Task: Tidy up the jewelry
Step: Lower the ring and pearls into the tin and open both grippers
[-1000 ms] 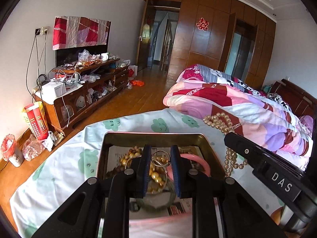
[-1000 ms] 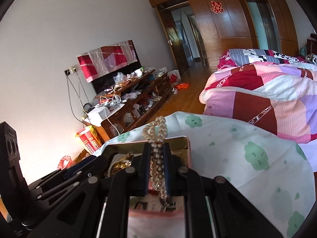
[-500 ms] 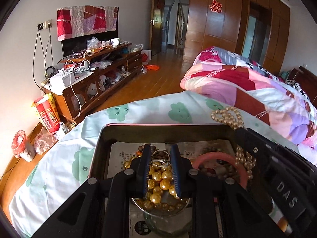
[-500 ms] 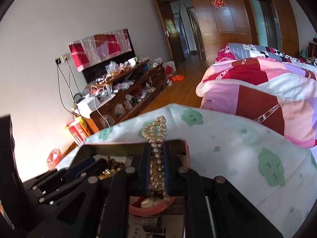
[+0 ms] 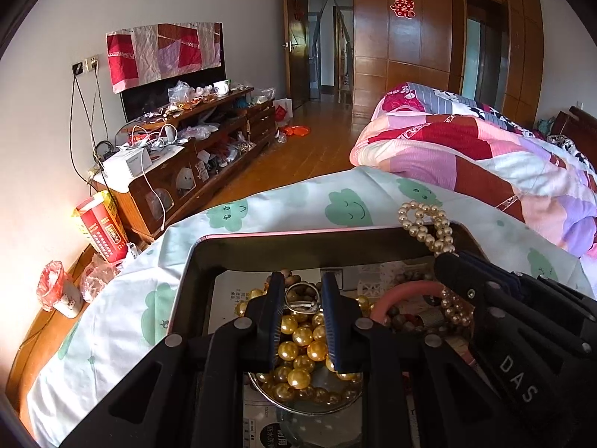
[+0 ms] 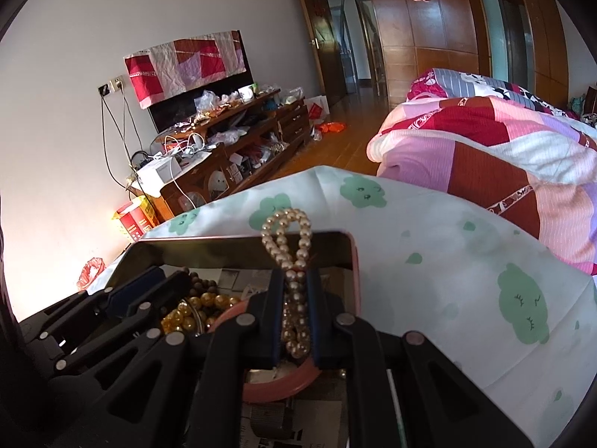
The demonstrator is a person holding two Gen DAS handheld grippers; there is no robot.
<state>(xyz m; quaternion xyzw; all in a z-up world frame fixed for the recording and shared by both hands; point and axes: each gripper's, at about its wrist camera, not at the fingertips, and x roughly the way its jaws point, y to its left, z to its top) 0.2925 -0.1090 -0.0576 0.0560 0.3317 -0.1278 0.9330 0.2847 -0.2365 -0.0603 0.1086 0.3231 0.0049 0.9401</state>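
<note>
R tool (image 6: 294, 321) clenched on cream pearl-bead strand (image 6: 289, 261), long axis running fwd along the fingers, loop end poking past tips over the open metal tin's (image 5: 194, 261) far rim. L tool (image 5: 301, 321) pinches a silver ring (image 5: 301, 295) w/ gold beads (image 5: 302, 339) below, inside the tin on the bed.

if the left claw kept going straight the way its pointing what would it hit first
Likely the far wall of the dark metal tin. The left claw, holding a small silver ring, points across brown wooden beads and the paper lining; depth is unclear, so it might clear the rim.
</note>
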